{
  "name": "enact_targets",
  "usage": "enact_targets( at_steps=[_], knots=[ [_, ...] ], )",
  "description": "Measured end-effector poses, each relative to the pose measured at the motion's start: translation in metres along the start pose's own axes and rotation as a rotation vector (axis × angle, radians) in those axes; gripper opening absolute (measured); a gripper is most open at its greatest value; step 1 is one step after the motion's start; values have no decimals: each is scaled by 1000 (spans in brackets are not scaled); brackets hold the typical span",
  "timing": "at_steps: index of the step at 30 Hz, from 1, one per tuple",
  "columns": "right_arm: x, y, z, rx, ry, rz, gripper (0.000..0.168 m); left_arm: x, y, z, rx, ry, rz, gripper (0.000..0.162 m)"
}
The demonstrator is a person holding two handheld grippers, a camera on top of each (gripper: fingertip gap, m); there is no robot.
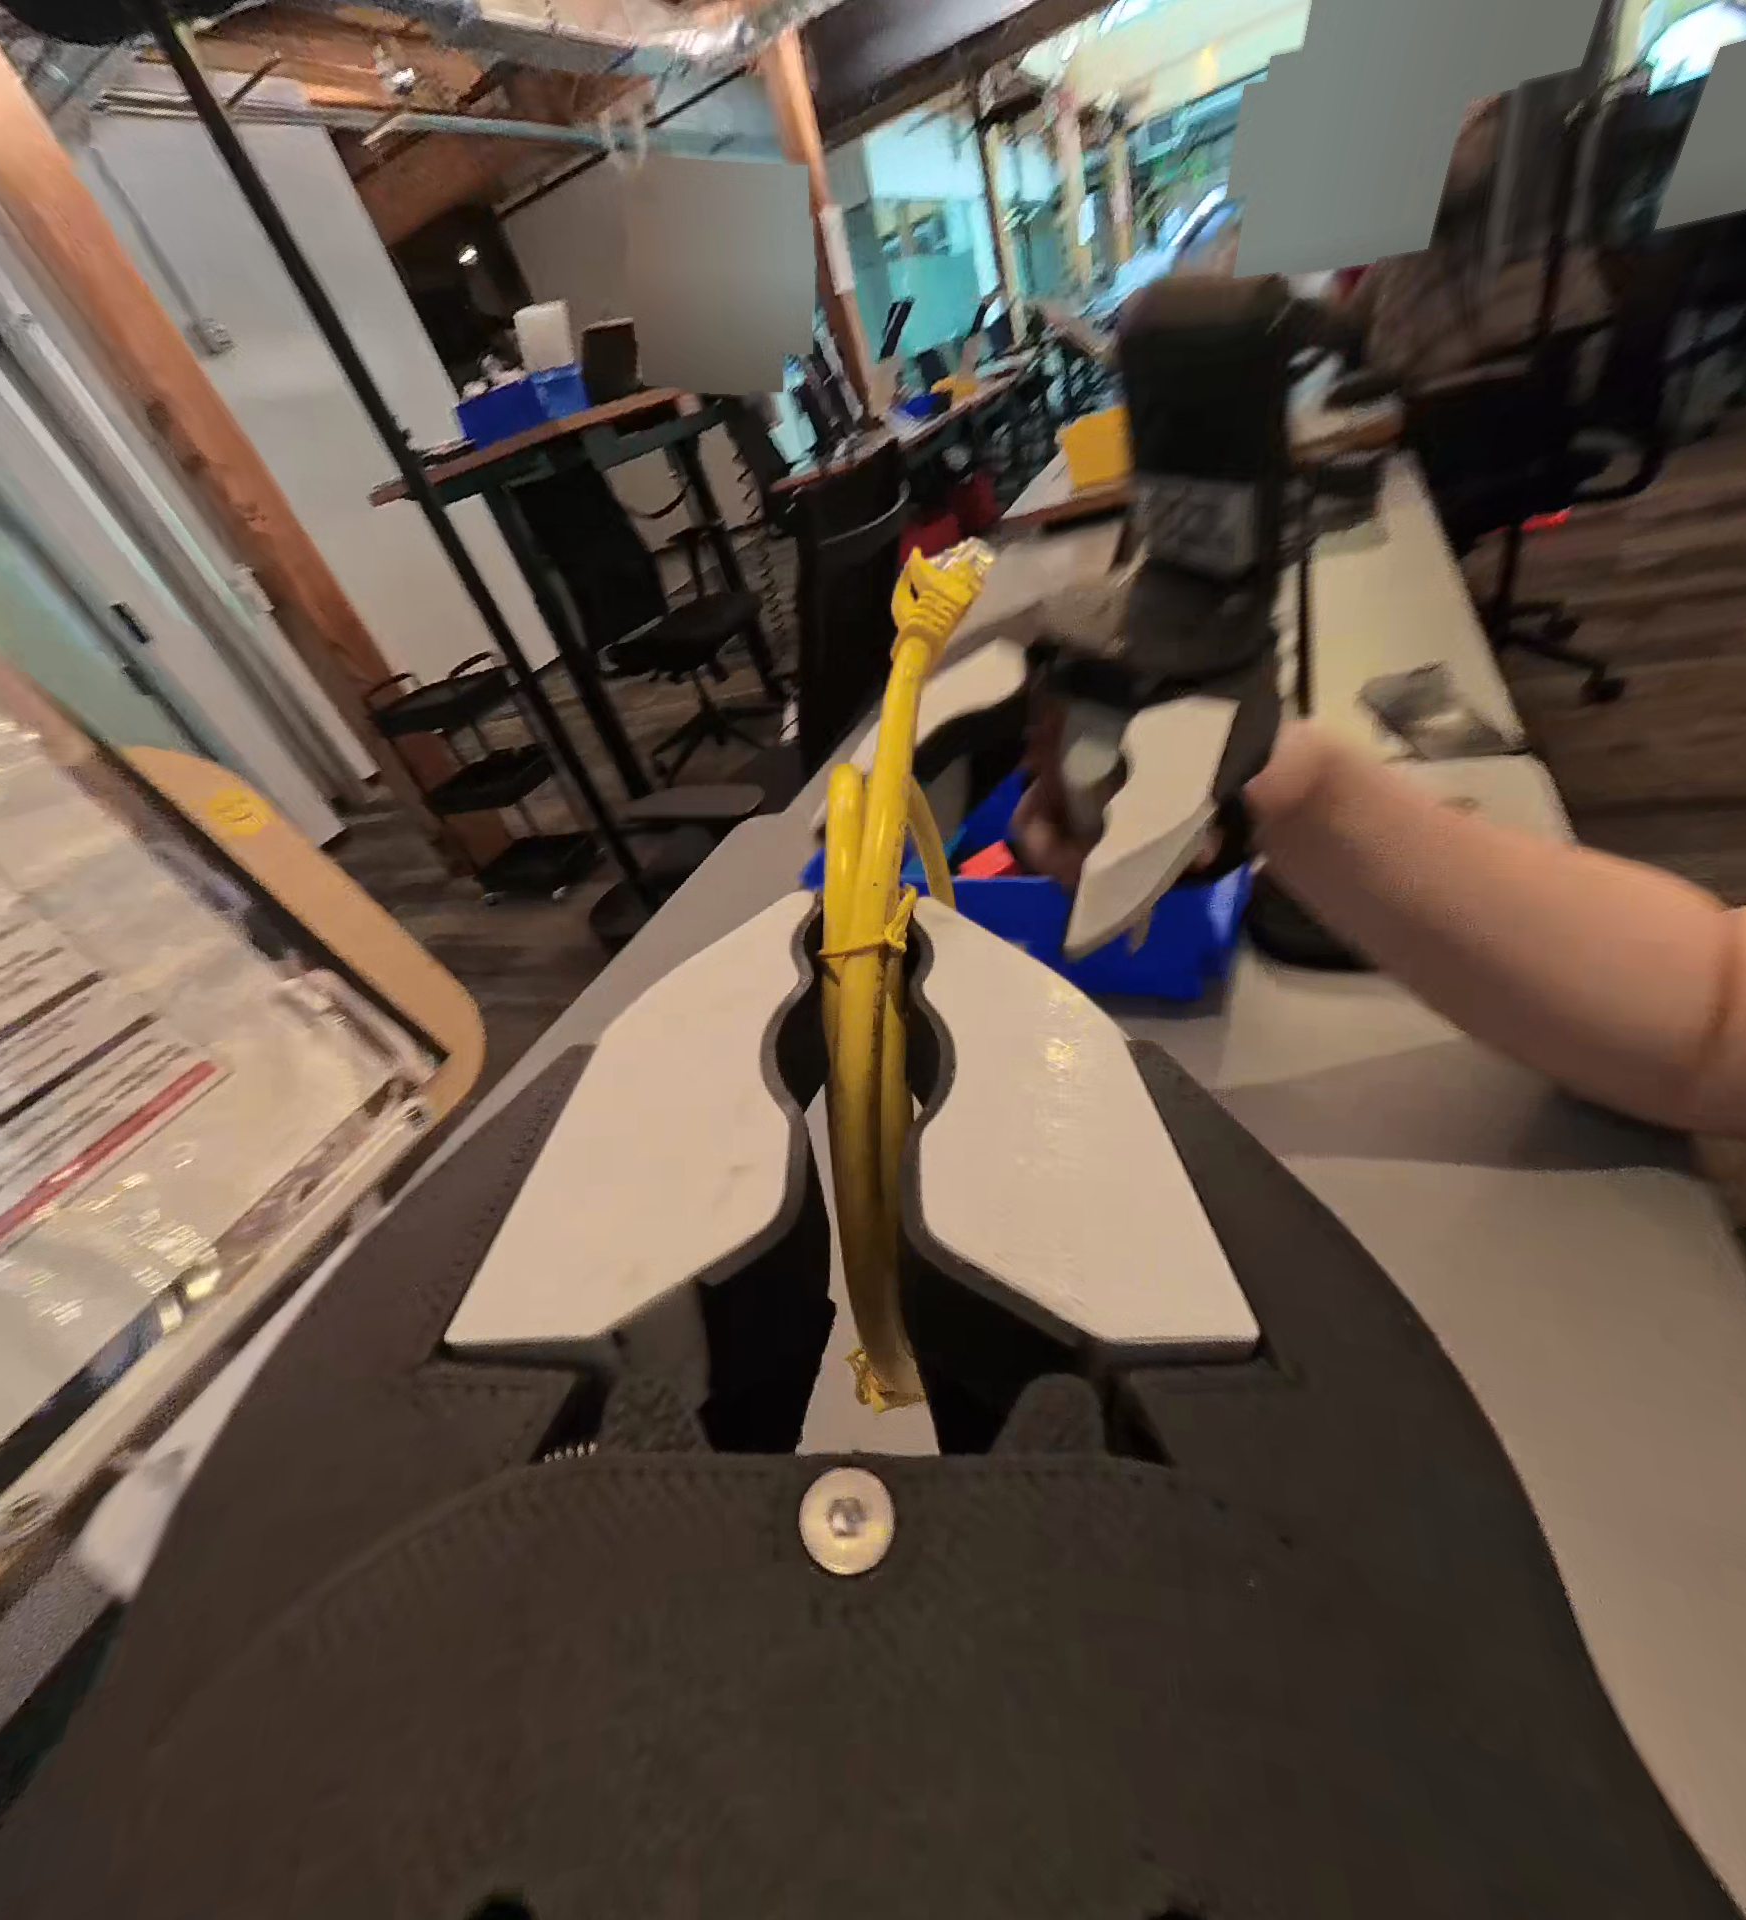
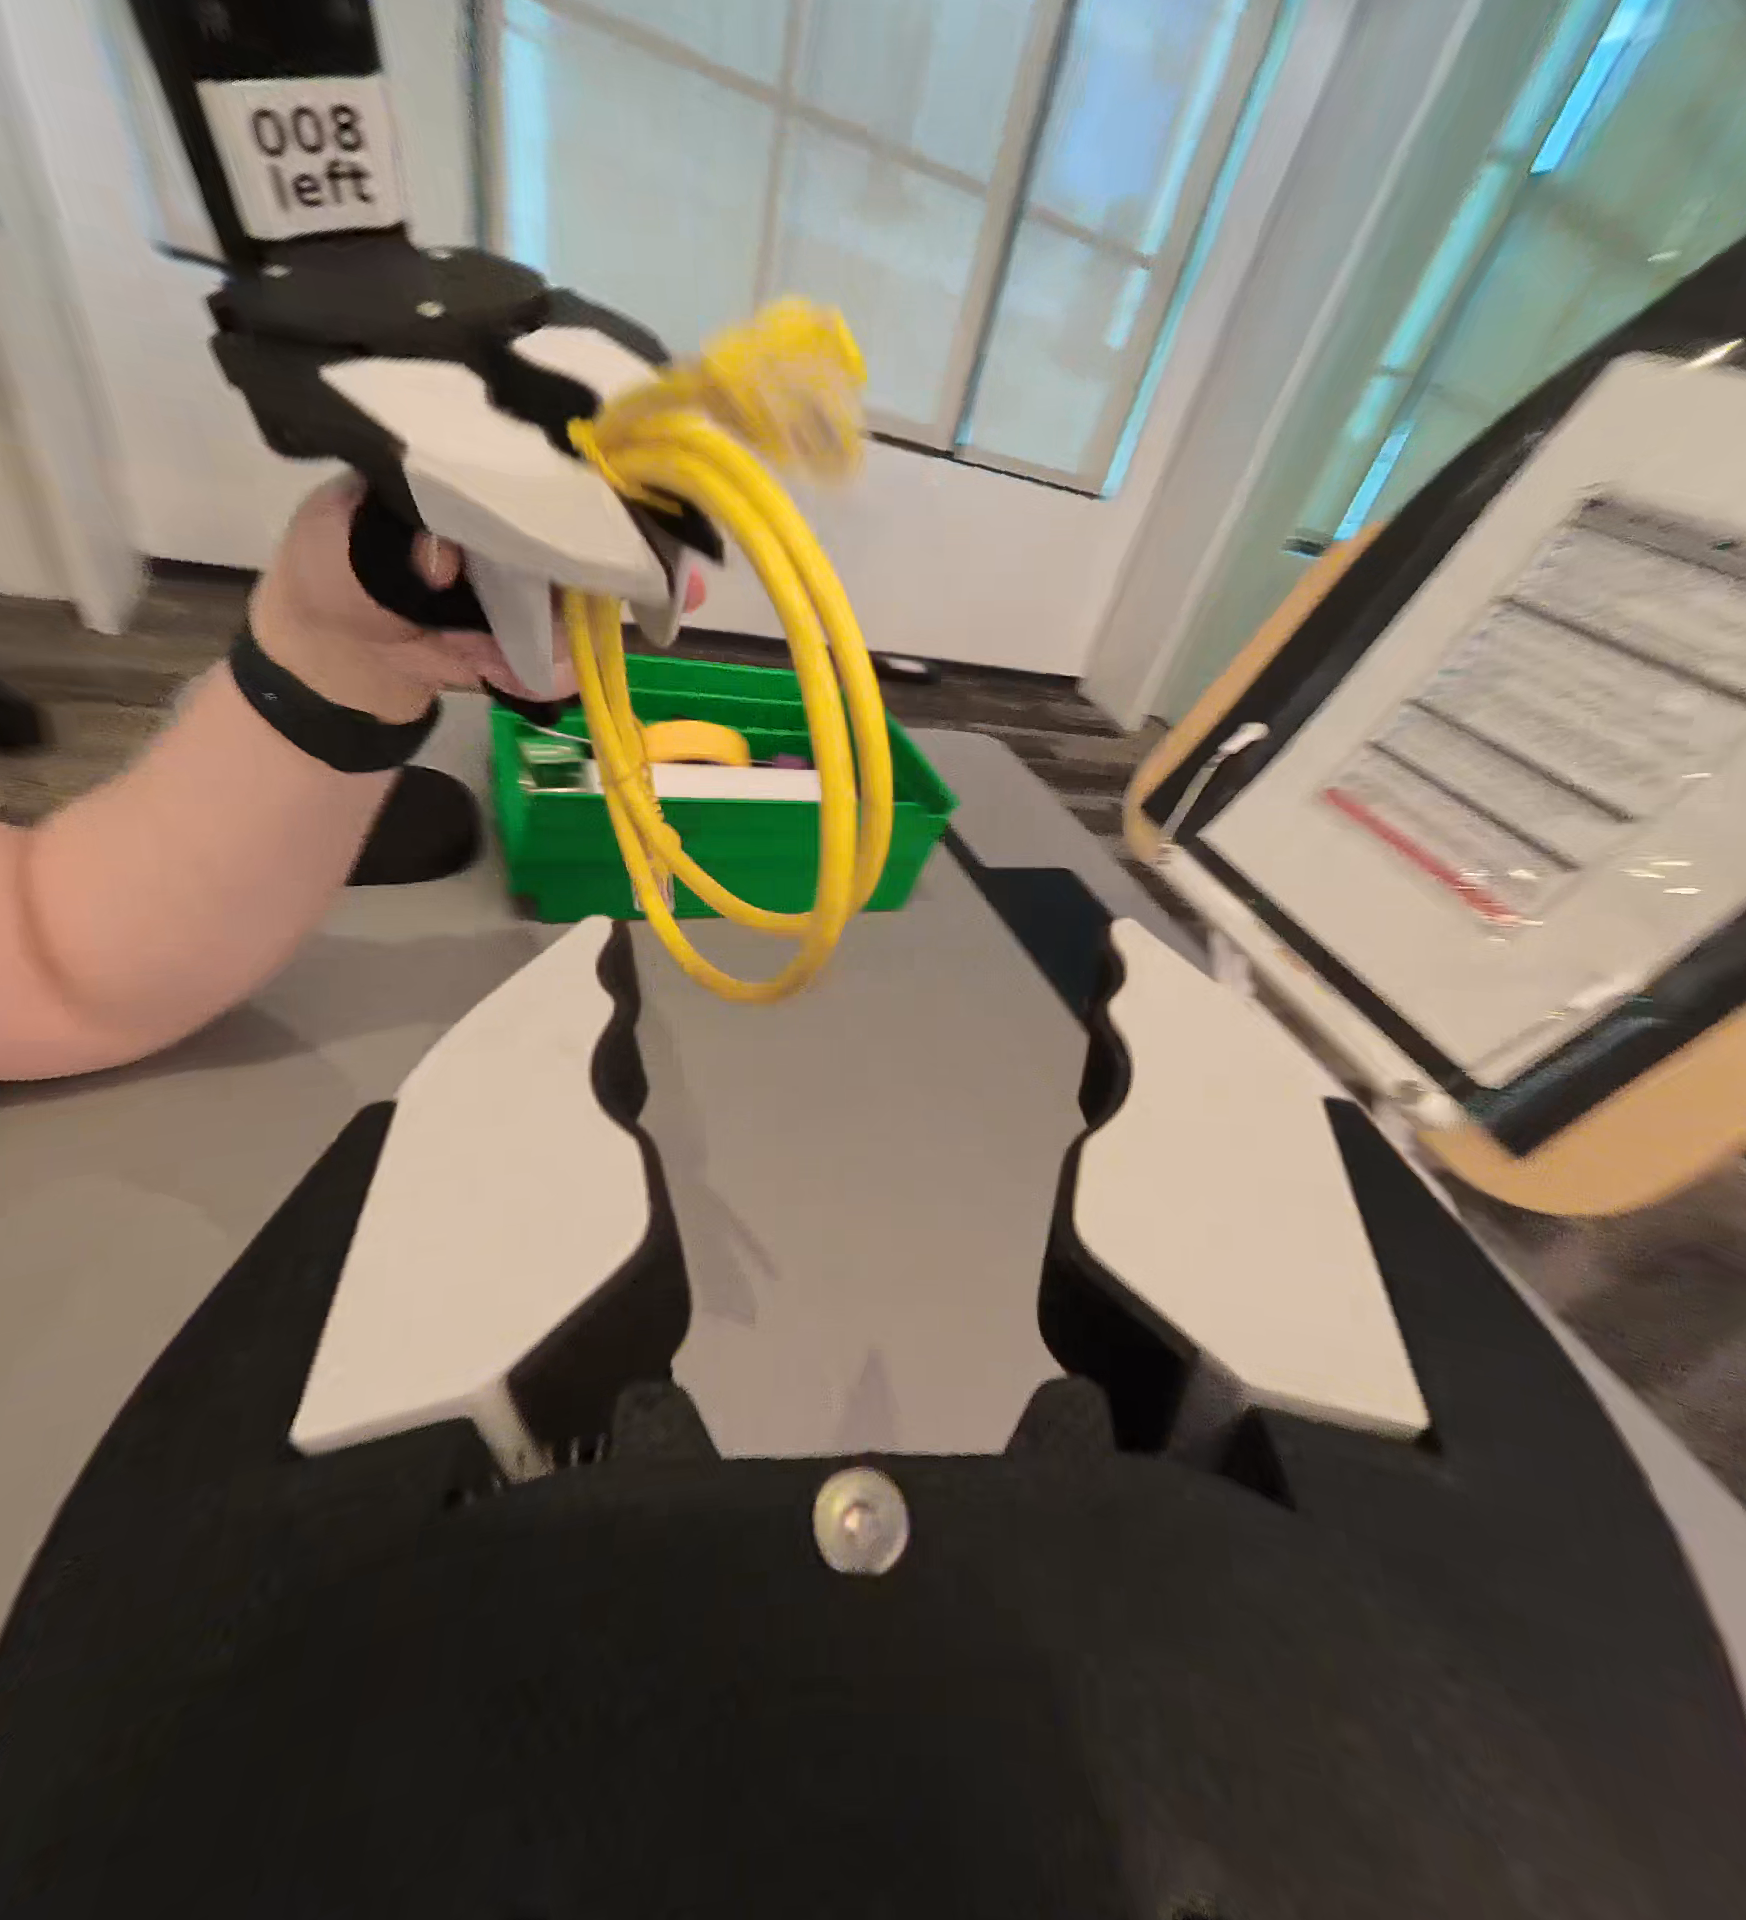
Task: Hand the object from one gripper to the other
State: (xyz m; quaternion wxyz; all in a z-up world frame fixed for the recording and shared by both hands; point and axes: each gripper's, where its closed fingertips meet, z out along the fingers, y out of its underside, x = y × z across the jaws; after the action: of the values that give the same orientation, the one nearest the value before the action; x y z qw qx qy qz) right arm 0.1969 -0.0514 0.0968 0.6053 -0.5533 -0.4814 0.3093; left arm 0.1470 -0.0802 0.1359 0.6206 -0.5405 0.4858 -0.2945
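Left claw (image 1: 867,925) clamps yellow cable (image 1: 874,1039); right claw (image 2: 858,935) gapes empty, apart.

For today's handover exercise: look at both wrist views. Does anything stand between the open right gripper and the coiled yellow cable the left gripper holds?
Nothing visible does. The yellow cable coil hangs in the air from the left gripper, beyond the tips of the right gripper, whose jaws stand wide apart. The green bin sits behind the coil on the table, not between.
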Motion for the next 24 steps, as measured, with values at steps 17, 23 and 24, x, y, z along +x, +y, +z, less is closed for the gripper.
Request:
enact_targets(
  at_steps=[17,23,24],
  knots=[
    [-7,-36,-16,455,-376,395,6,-8,-20,-6,231,208,-407,34],
    [72,-44,-112,371,95,420,6,-27,-14,-16,198,102,-397,49],
    [89,-35,-138,321,234,405,6,-27,-15,-17,194,98,-391,48]
  ],
)
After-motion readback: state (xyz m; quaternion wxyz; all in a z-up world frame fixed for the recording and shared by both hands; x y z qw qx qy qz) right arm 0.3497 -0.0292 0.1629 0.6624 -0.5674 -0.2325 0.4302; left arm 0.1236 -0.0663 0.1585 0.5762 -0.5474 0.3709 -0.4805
